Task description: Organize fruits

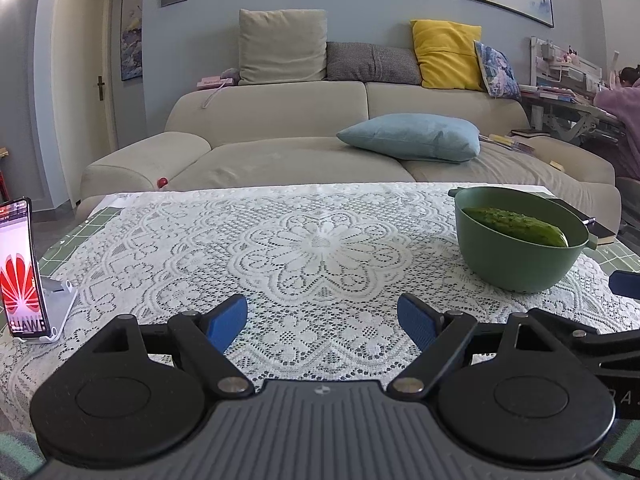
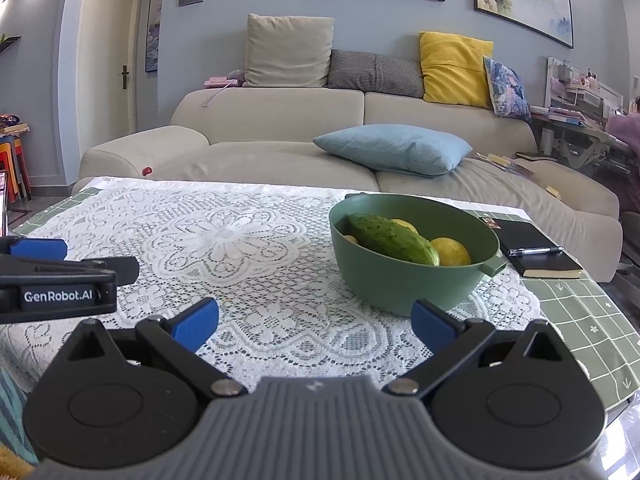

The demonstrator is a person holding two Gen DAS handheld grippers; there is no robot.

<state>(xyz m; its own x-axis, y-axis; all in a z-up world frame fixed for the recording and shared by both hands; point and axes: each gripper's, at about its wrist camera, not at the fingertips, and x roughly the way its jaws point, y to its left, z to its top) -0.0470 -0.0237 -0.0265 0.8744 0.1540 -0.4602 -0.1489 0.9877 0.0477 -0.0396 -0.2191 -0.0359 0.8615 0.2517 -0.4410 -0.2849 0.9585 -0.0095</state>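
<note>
Over the lace-covered counter [image 1: 320, 240], the left gripper [image 1: 322, 318] sits low and level, pointing toward the sofa [image 1: 280, 152], jaws spread wide apart with nothing between the blue pads [image 1: 228, 318]. The right gripper [image 2: 316, 322] is in the same pose just beside it, level and aimed forward, jaws also wide apart and empty. In the right wrist view the left gripper shows side-on at the left edge, carrying a "GenRobot.AI" label; in the left wrist view a blue tip of the right gripper pokes in at the right edge.

The green bowl [image 2: 400, 280] stands upright on the lace cloth toward the right side of the counter, ahead of the right gripper and well right of the left one. It has small lug handles on the rim. A cucumber [image 2: 394, 240] lies in it: dark green, bumpy skin, rounded ends. Its long axis runs diagonally, from the far-left inside of the bowl down to the near-right, tilted, with the near end resting up toward the rim. Two yellow fruits [image 2: 450, 254] sit behind and beside it, partly hidden; cannot tell their kind.

Right of the bowl, a black notebook [image 2: 536, 246] with a pen [image 2: 534, 251] on top lies on the green checked cloth. At the left edge of the counter a phone [image 1: 18, 268] stands on a stand, screen lit.
</note>
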